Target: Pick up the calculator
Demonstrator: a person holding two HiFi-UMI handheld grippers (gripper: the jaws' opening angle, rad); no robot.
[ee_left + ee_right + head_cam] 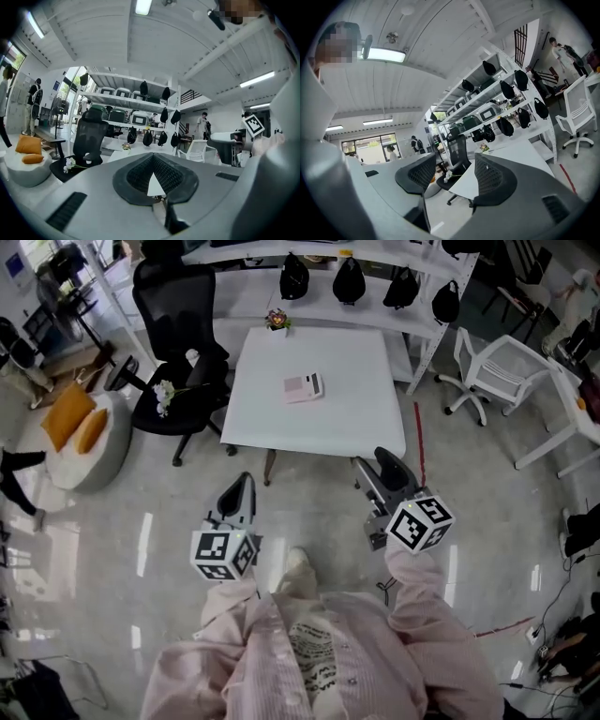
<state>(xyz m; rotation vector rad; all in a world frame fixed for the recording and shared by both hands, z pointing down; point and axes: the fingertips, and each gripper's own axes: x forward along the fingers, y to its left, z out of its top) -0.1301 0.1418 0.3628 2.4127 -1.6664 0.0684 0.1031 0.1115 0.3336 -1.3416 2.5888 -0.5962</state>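
A pink and white calculator (303, 387) lies flat near the middle of the white table (356, 418). Both grippers hang over the floor short of the table's near edge and touch nothing. My left gripper (242, 484) points toward the table; its pads meet with nothing between them in the left gripper view (153, 177). My right gripper (375, 463) stands open near the table's front right corner. A wide empty gap shows between its jaws in the right gripper view (450, 180). Neither gripper view shows the calculator.
A small flower pot (277, 321) stands at the table's far edge. A black office chair (183, 352) with white flowers on its seat is left of the table, a white chair (497, 371) right. Shelves with black helmets (349, 279) run behind. People stand in the distance.
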